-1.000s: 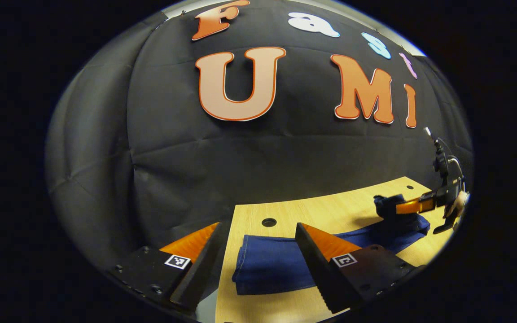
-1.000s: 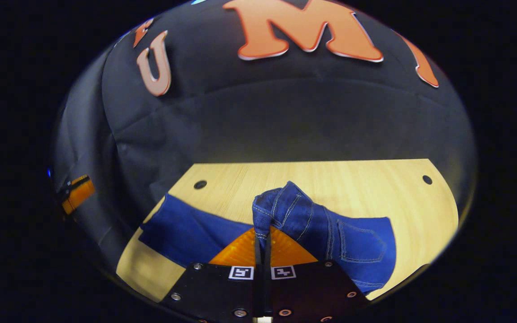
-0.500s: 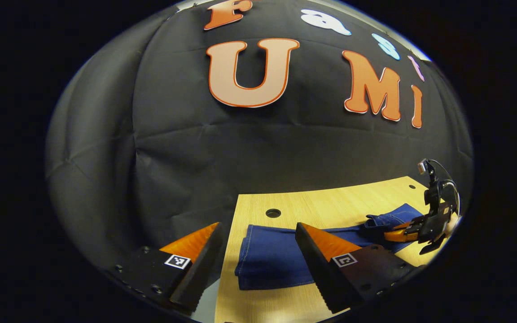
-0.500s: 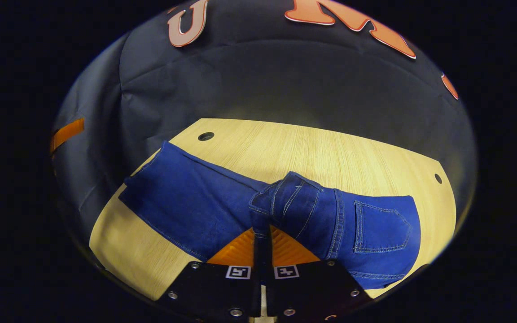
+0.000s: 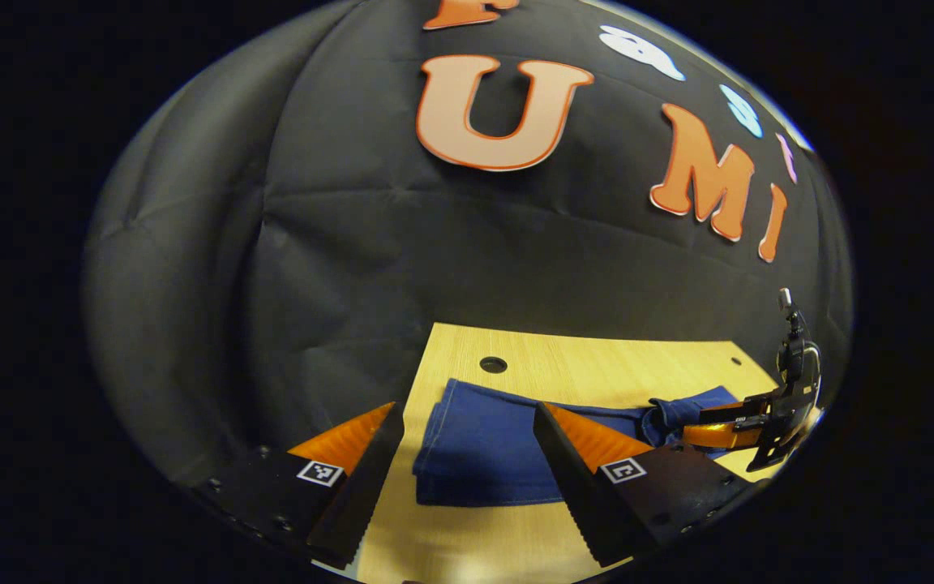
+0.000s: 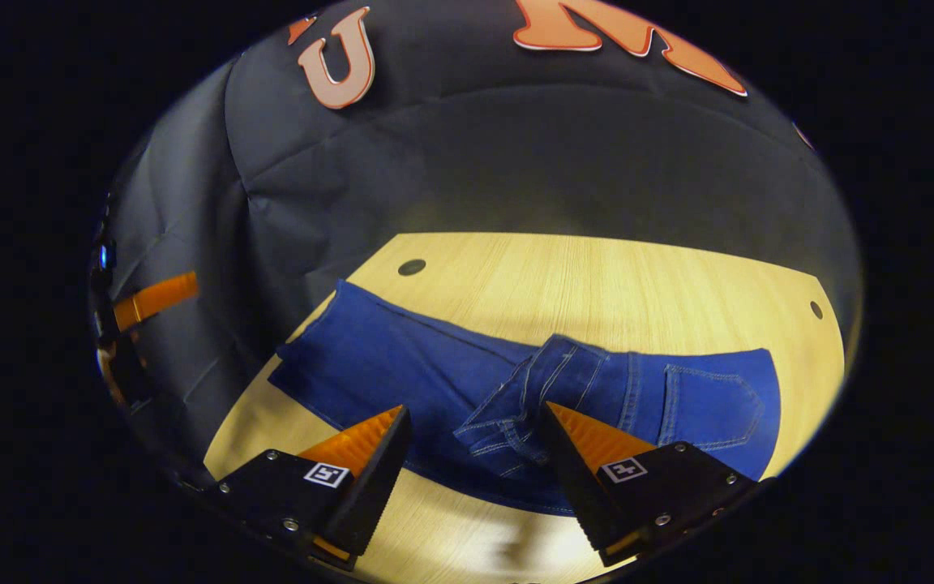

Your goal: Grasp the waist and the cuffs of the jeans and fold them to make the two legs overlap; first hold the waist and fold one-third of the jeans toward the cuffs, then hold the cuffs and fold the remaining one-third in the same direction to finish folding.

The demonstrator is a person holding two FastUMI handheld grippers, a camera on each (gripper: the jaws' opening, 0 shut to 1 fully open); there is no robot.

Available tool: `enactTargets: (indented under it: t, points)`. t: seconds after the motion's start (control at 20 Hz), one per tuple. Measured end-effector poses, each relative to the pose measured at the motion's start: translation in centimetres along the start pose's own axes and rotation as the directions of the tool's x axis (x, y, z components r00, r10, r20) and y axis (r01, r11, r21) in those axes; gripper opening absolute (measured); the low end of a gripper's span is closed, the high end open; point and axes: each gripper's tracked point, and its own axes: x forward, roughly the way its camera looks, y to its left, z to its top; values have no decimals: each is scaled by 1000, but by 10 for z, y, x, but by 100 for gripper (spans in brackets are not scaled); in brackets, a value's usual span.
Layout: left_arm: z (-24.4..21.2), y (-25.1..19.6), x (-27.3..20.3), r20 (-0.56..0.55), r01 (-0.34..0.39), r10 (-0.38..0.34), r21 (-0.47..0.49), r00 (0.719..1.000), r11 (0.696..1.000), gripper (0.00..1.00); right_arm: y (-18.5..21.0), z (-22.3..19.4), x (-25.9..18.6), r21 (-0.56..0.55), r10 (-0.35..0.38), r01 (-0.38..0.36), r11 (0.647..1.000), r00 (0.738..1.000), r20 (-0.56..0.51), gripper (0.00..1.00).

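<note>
The blue jeans (image 6: 434, 381) lie lengthwise on the wooden table (image 6: 597, 276), legs overlapped. Their waist end (image 6: 678, 397), back pocket up, has been folded over toward the cuffs, and the waistband corner (image 6: 516, 422) rests crumpled between my right gripper's (image 6: 475, 442) open fingers. The cuff end (image 5: 475, 438) lies flat in the left gripper view, just beyond my open left gripper (image 5: 467, 454), which hovers over it with nothing held. The right gripper (image 5: 747, 426) appears at the far right of that view, beside the folded waist (image 5: 686, 405).
The table has round holes near its back corners (image 6: 412, 267) (image 6: 816, 309). The black cloth wall rises directly behind it. The left gripper (image 6: 151, 300) and a hand show at the left edge of the right gripper view.
My right gripper lowered the waist onto the legs and opened, letting the waistband go. My left gripper stayed open and shifted slightly over the cuffs.
</note>
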Motion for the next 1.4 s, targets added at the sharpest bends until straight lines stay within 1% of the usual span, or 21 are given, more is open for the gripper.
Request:
enactTargets:
  t: [0.05,0.1,0.15,0.2,0.25,0.3,0.35,0.4,0.45,0.5,0.55,0.6,0.7,0.9,1.0,1.15,1.2,1.35,1.4]
  points:
    - [-3,-5,-2,-20,5,-6,-76,1000,997,99,-3,7,-7,2,7,-7,1000,1000,11,97]
    - [-10,-11,-3,-40,13,-20,-160,999,987,97,-5,13,-12,4,17,-17,1000,1000,20,97]
    - [-15,-19,-6,-58,31,-46,-241,997,970,97,-7,19,-17,4,23,-23,1000,999,30,97]
    - [-20,-25,-13,-86,26,-56,-319,995,947,97,-9,25,-23,2,32,-32,999,999,41,98]
    - [-26,-31,-15,-103,7,-52,-400,993,917,97,-12,30,-28,2,40,-40,999,998,47,98]
    - [-31,-39,-14,-118,-8,-56,-482,991,876,98,-11,32,-32,2,54,-54,999,997,50,98]
    - [-36,-42,-13,-131,-23,-60,-560,990,828,97,-14,33,-37,8,62,-62,998,997,47,98]
    - [-38,-44,-9,-134,-24,-75,-619,988,785,98,-18,33,-42,14,69,-69,997,997,45,98]
    - [-44,-46,-7,-159,-49,-78,-666,984,744,97,-20,33,-43,18,78,-79,997,996,40,98]
    - [-44,-44,-10,-186,-88,-62,-702,981,707,98,-23,31,-45,22,83,-84,996,996,32,98]
    - [-46,-40,-11,-214,-129,-43,-724,976,677,98,-29,29,-47,24,84,-84,996,996,26,98]
    - [-48,-34,-10,-234,-164,-22,-741,972,651,98,-35,26,-48,24,80,-80,996,997,20,98]
    - [-55,-21,-5,-266,-218,12,-762,964,609,98,-47,19,-49,34,73,-73,997,997,3,98]
    - [-71,-11,22,-302,-280,58,-775,952,567,98,-69,12,-49,78,56,-53,996,998,-26,98]
    - [-80,-6,30,-328,-313,75,-772,942,553,98,-79,12,-53,97,37,-33,995,999,-33,98]
    - [-70,-8,40,-292,-286,73,-799,954,529,97,-83,19,-55,119,31,-28,992,999,-21,98]
    - [-70,-7,43,-291,-283,71,-799,954,530,98,-81,21,-55,133,33,-30,991,999,-20,98]
    - [-66,-13,56,-278,-257,48,-791,959,555,98,-81,24,-55,177,32,-28,984,999,-17,98]
    - [-63,-18,62,-273,-245,34,-796,962,553,97,-81,23,-55,184,26,-22,983,999,-18,98]
